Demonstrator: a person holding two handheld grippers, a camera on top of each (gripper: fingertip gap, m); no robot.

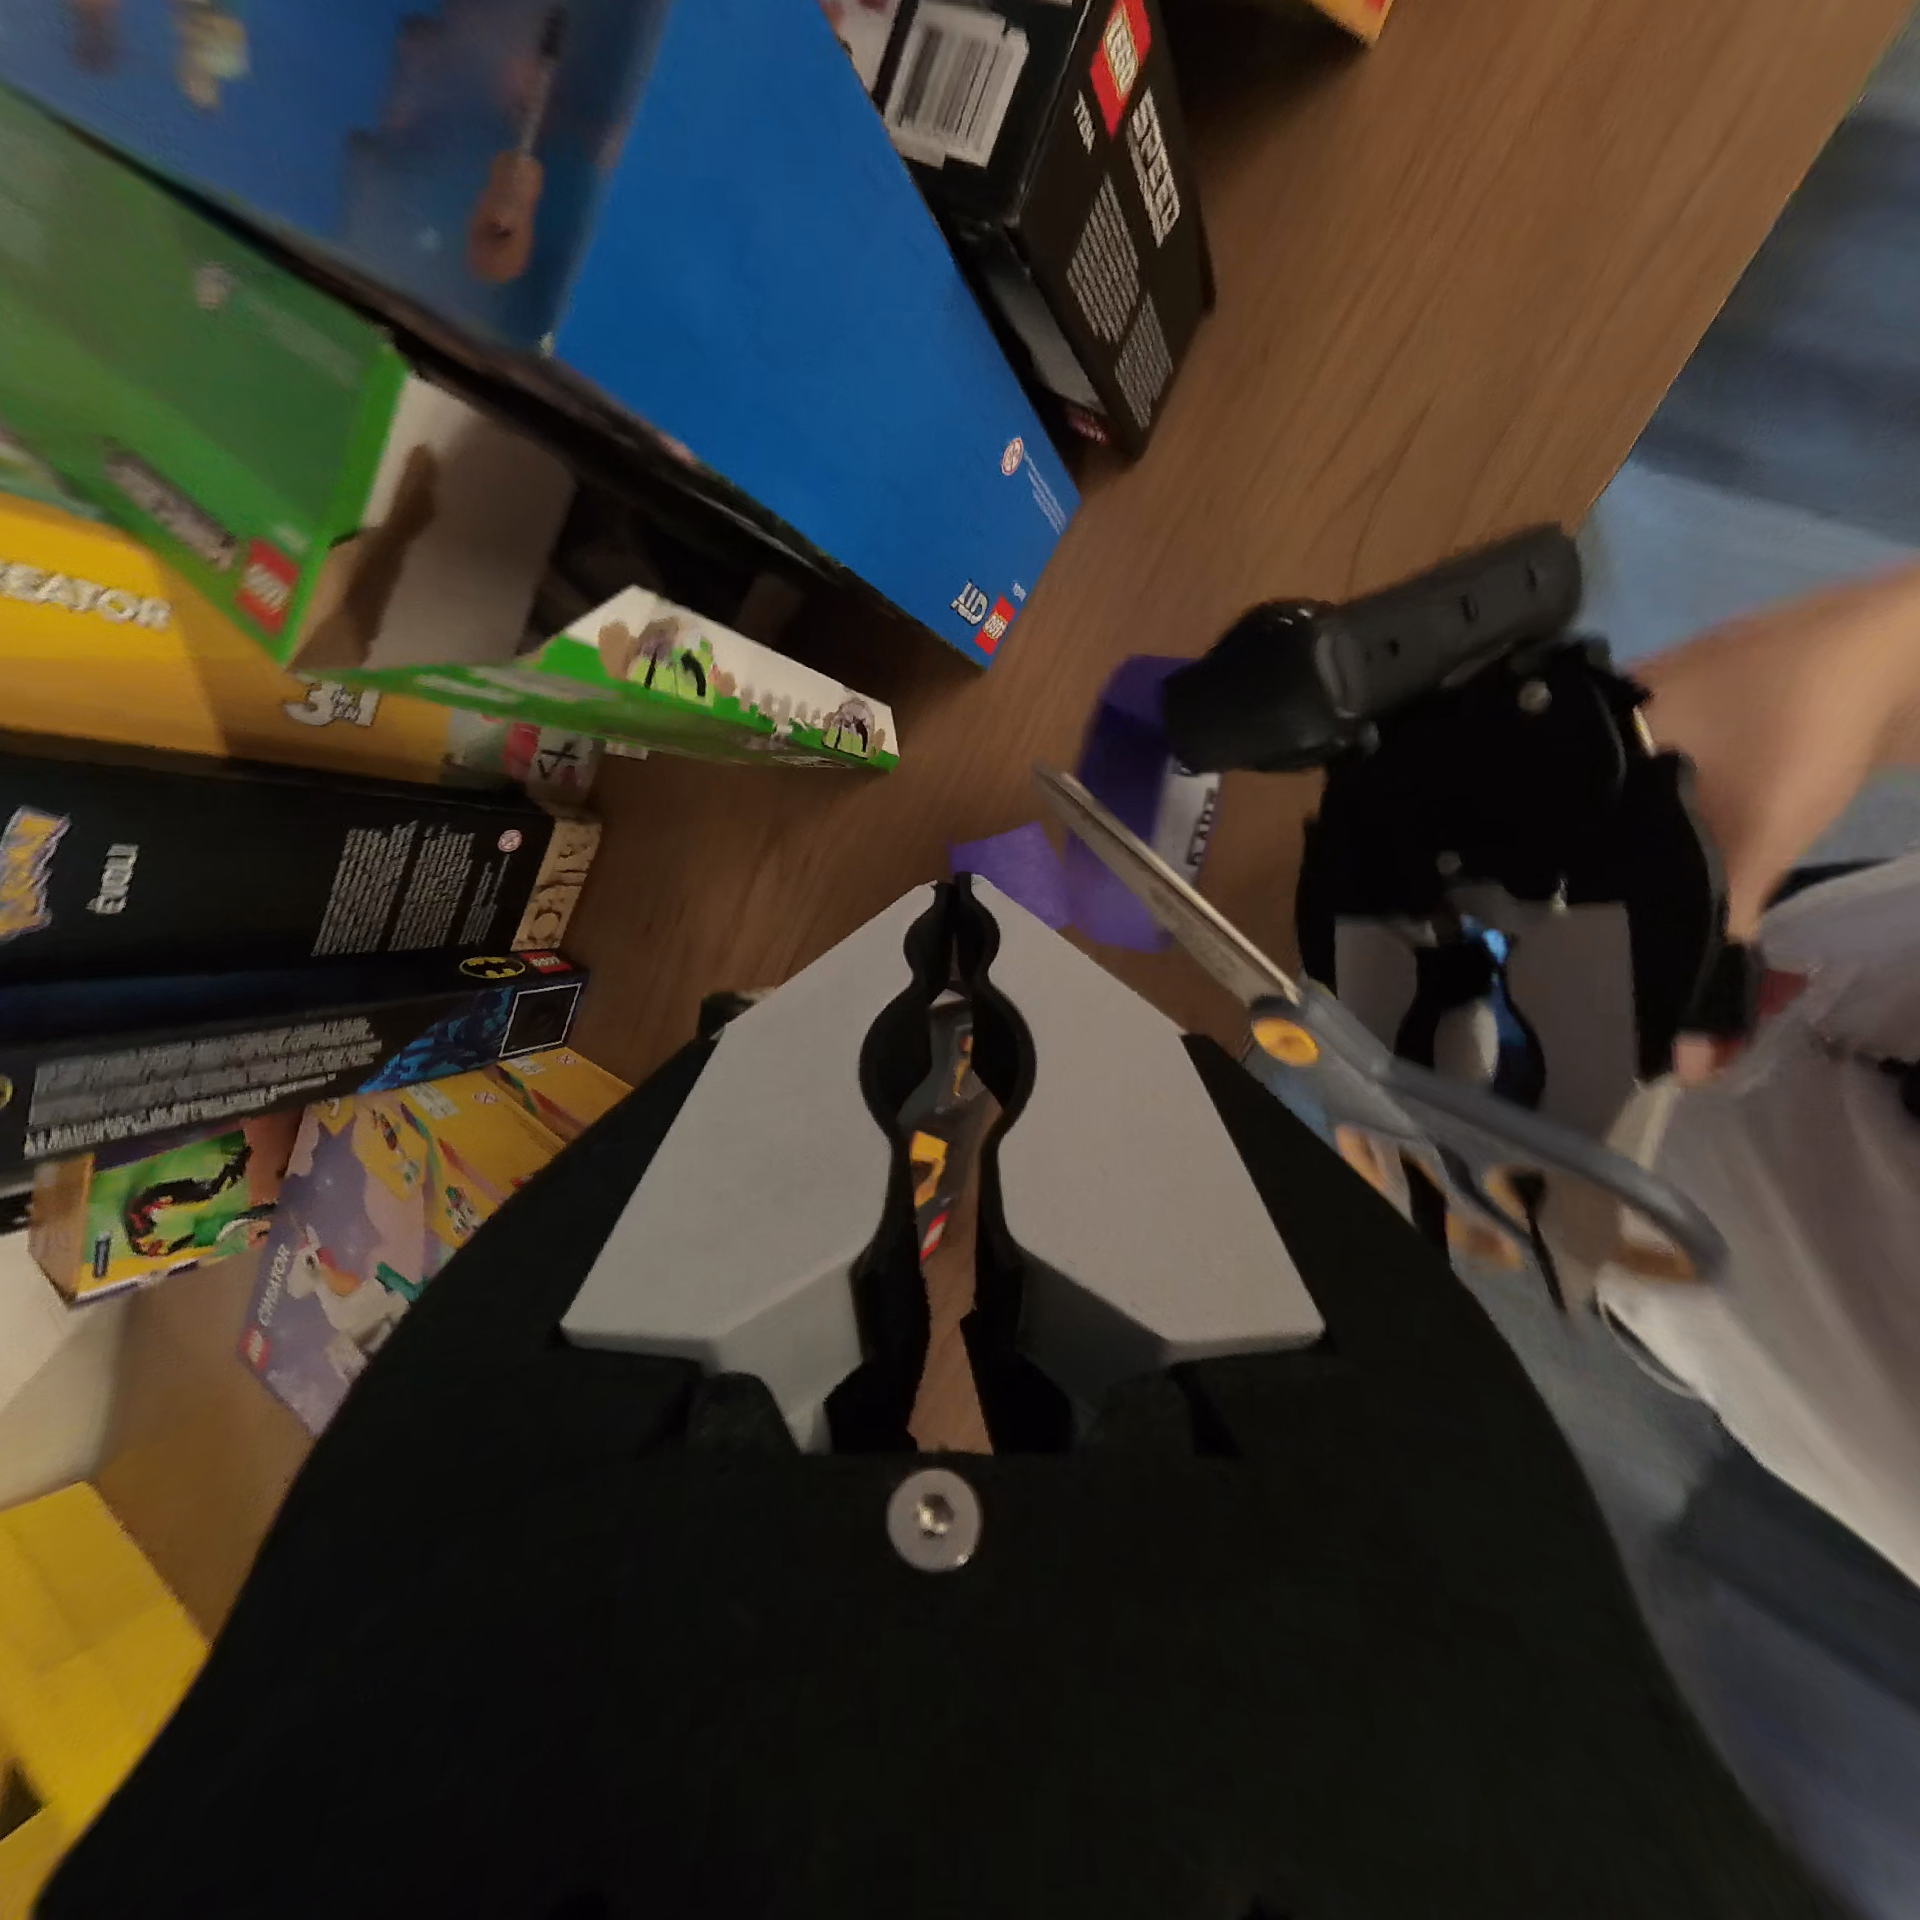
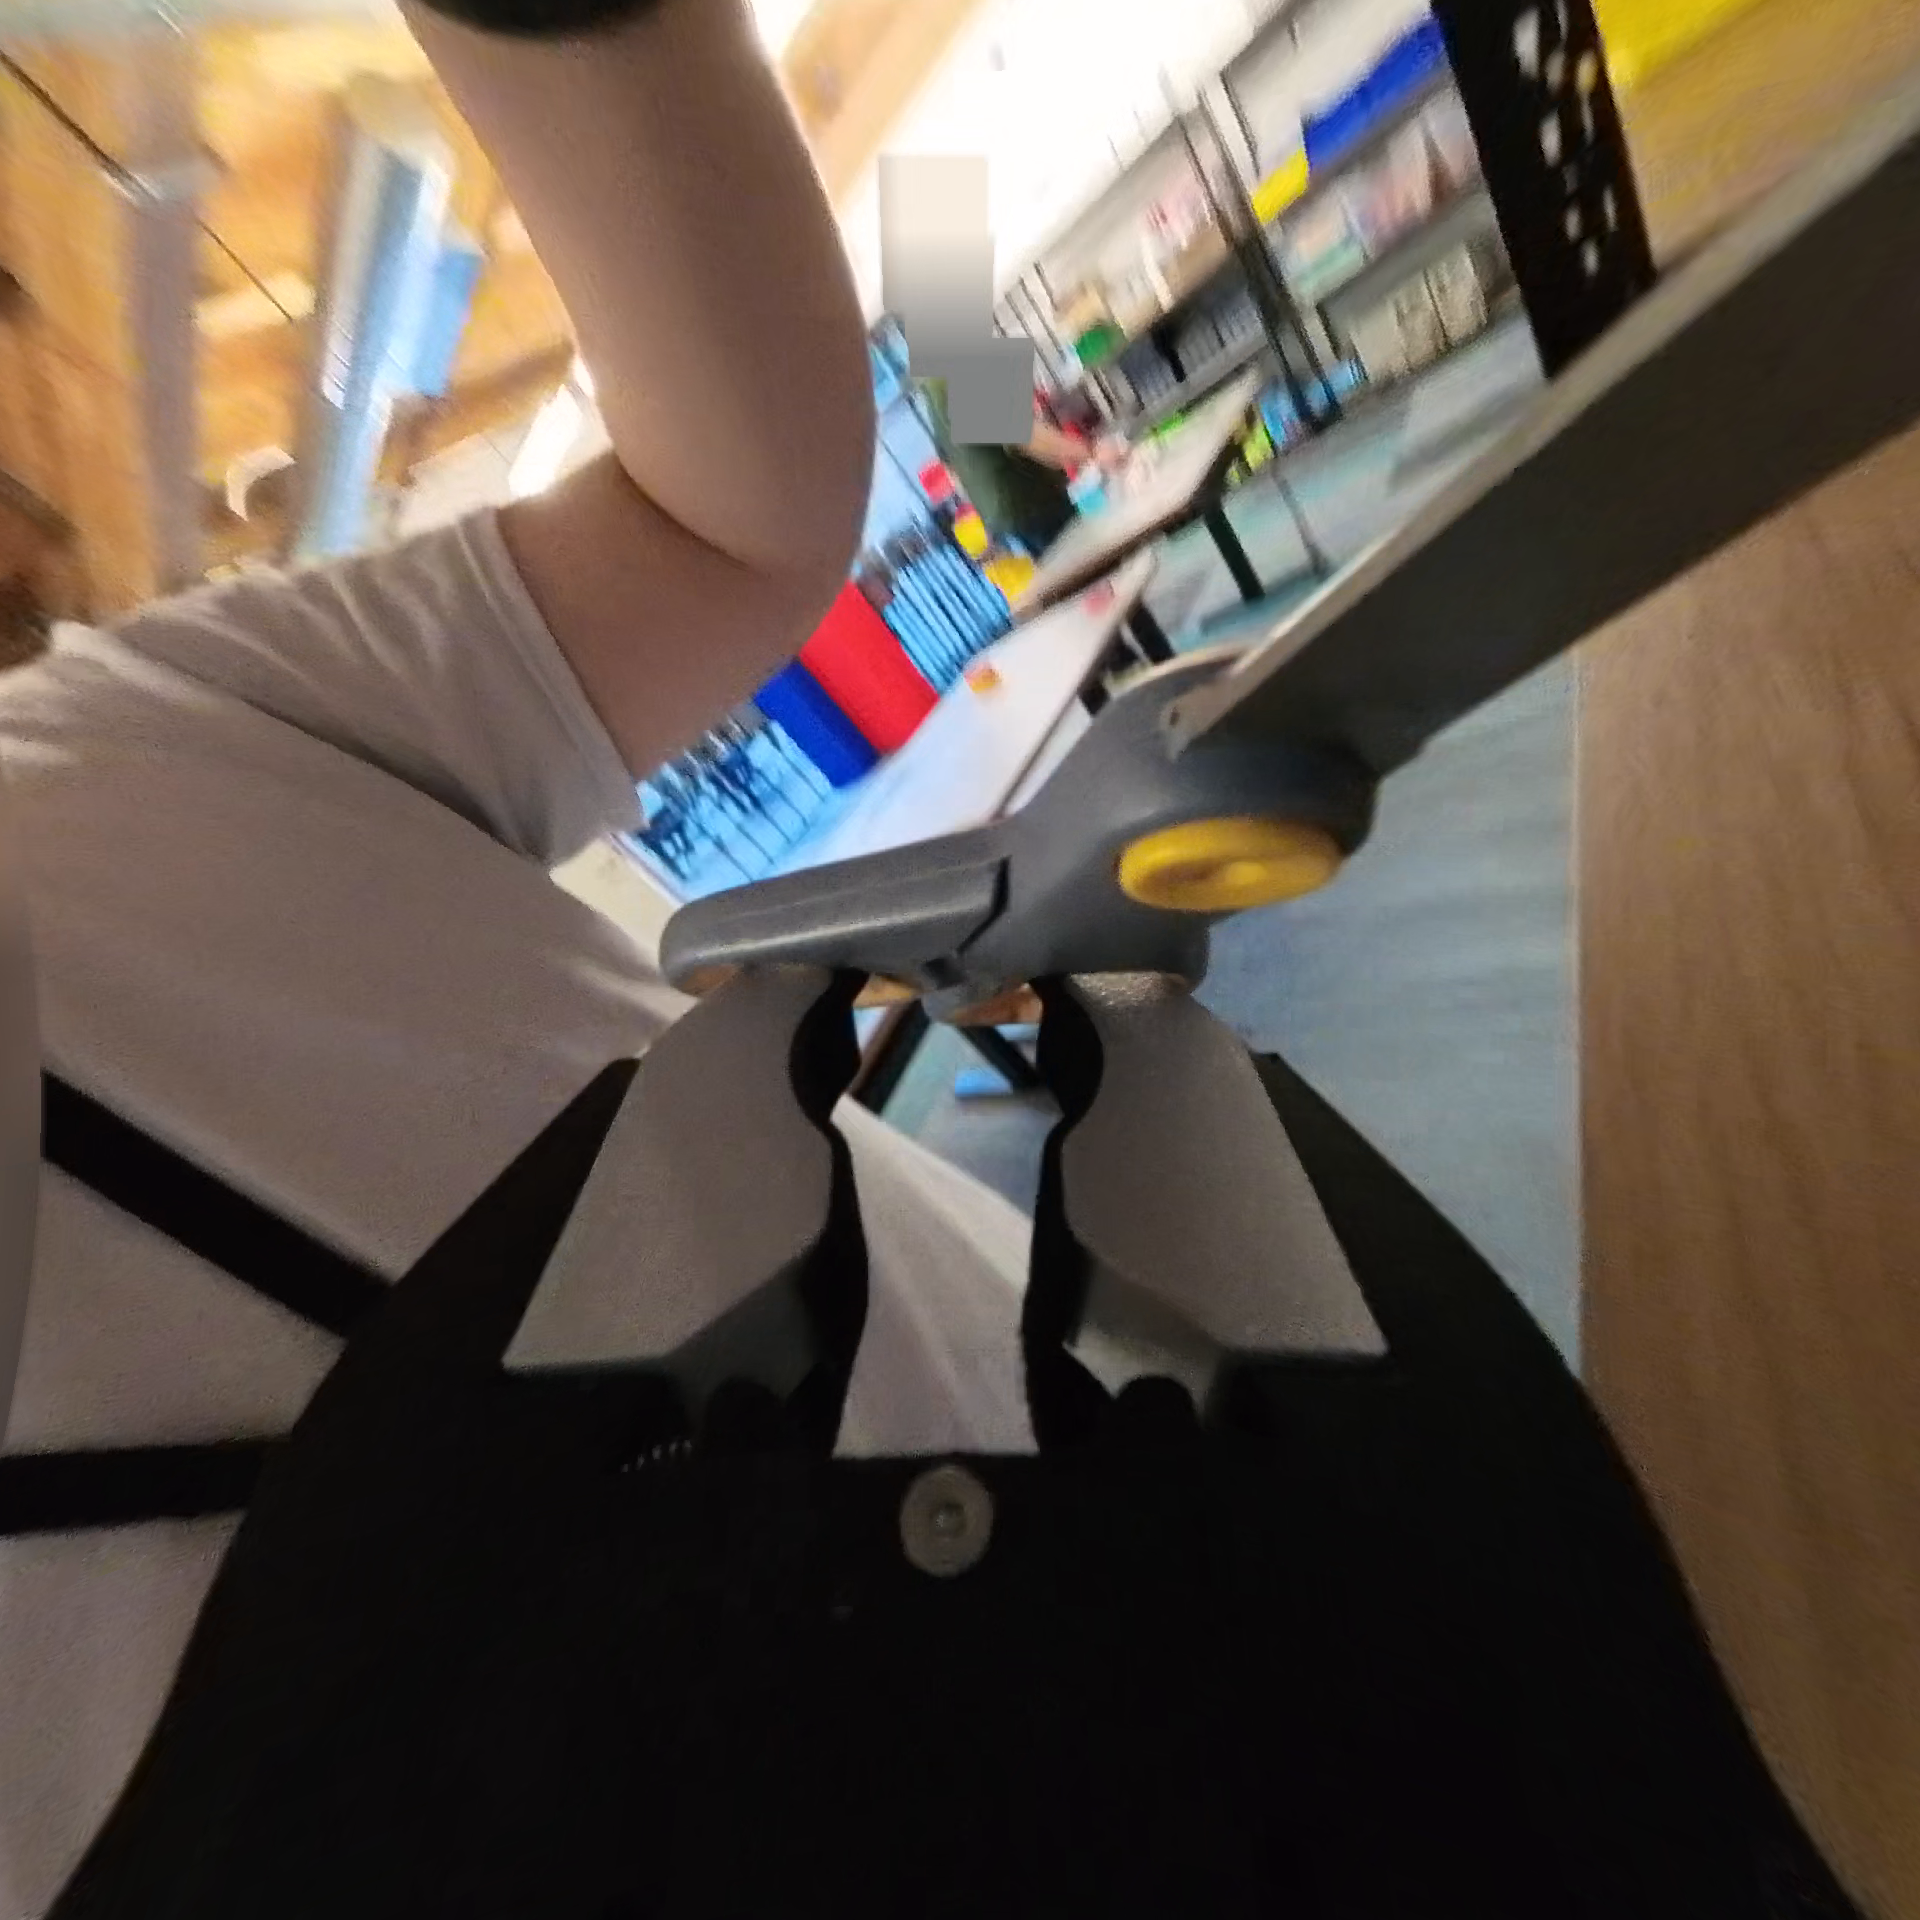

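Left gripper (image 1: pixel 956 894): jaws are seen closed together at the tips, with nothing visibly pinched; it is held above the surface (image 1: pixel 1351 416), just short of the tape.
Right gripper (image 2: pixel 940 987): jaws are clamped on the handle end of the scissors (image 2: pixel 1039 894), just behind the yellow pivot.
Scissors: grey handles and a yellow pivot are shown; the blades are closed and are pointed toward the tape (image 1: pixel 1117 831) in the left wrist view, where the tip lies over the roll.
Tape: a purple roll is stood on the wood surface, with a loose strip pulled out toward the left gripper's tips.
Boxes (image 1: pixel 312 852): printed toy boxes in blue, green, yellow and black are stacked and leaned along the left of the surface; all are seen closed, so their contents cannot be told.
Person: a bare arm (image 2: pixel 675 364) and a pale shirt are seen behind the right gripper.
Background: blurred shelves and tables are shown in the right wrist view.
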